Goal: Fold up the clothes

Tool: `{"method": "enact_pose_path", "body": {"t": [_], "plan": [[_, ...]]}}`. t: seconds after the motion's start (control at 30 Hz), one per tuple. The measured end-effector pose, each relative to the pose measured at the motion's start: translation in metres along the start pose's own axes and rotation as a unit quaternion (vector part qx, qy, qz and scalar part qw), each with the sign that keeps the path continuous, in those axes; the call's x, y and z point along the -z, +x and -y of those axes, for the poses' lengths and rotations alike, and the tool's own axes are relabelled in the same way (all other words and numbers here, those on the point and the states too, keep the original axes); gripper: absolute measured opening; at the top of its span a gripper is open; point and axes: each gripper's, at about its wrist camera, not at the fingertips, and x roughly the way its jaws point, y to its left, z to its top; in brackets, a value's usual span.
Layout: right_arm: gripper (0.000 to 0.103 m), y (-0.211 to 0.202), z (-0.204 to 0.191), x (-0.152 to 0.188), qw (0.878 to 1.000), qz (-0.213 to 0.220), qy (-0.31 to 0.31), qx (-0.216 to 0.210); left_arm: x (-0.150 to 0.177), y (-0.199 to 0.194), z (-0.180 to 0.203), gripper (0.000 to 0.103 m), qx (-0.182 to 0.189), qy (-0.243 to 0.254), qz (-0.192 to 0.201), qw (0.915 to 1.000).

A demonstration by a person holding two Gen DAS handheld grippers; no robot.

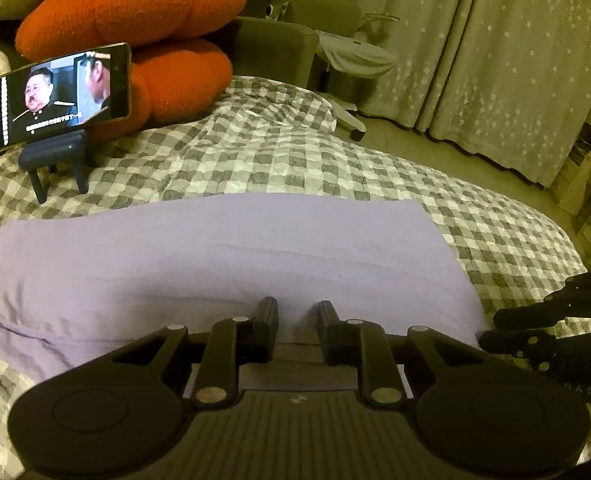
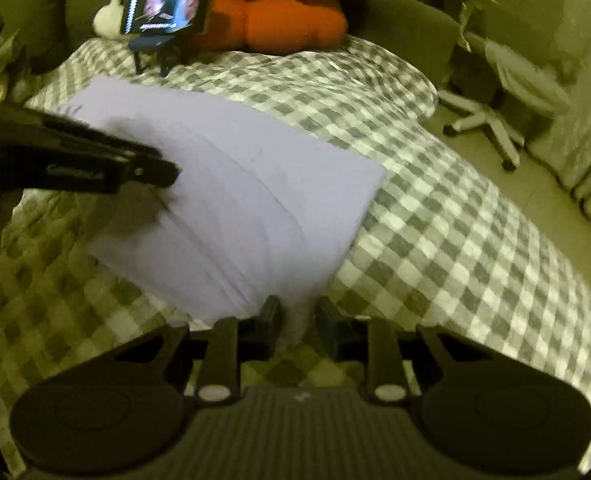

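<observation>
Behind lavender garment [image 1: 223,256], phone [image 1: 59,94], orange cushions [image 1: 135,4]

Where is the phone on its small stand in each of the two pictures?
Left wrist view: the phone stands at the upper left, leaning against the orange cushion.
Right wrist view: the phone is at the top, left of centre, blurred.
Shared landmark: the orange cushion right behind it.

A smooth matt lilac cloth [image 1: 223,256] lies on the woven checked bedcover [image 1: 263,152] by nubbly orange cushions [image 1: 135,4].
</observation>
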Motion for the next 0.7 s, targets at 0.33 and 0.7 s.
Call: {"method": "enact_pose_path", "body": {"t": [0.33,0.7], "plan": [[0.022,-0.005,0.01,0.013,1.0,-0.007,-0.012,0.009,-0.001,-0.005,0.0,0.024,0.019,-0.003,-0.008,0.9998],[0.025,-0.004,-0.007,0.006,0.999,0.009,-0.026,-0.018,0.002,-0.001,0.009,0.026,0.029,0.032,-0.004,0.9991]]}}
